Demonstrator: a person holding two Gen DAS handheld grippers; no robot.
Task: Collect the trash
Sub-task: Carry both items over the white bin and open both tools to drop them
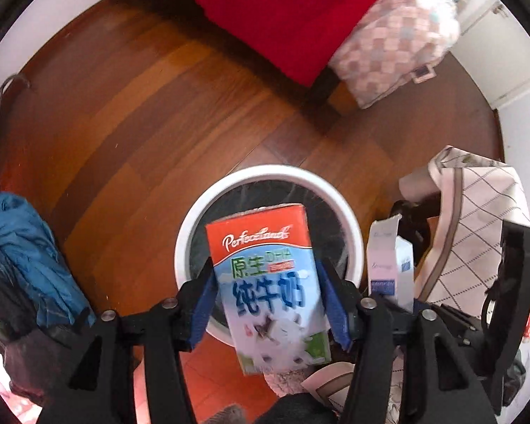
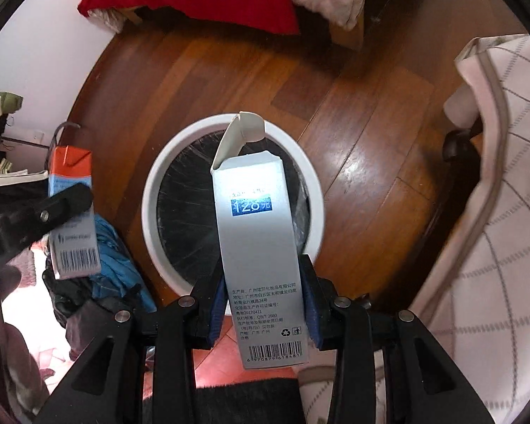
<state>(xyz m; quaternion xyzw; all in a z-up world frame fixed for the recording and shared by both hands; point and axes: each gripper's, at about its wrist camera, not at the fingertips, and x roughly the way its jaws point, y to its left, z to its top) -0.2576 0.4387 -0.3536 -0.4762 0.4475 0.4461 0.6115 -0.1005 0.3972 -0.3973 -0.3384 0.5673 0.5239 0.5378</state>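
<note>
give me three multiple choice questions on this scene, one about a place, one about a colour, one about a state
1. Where is the bin?
A. on the bed
B. on the wood floor, below both claws
C. on a chair

2. What colour is the top band of the milk carton?
A. red-orange
B. green
C. black

3. What state is the top flap of the grey box?
A. taped shut
B. torn off
C. open, sticking up

Answers: 1 B, its white rim sits on the floorboards beyond the left claw and right claw. 2 A, the band bearing the brand name is red-orange. 3 C, the flap stands up above the box.
</note>
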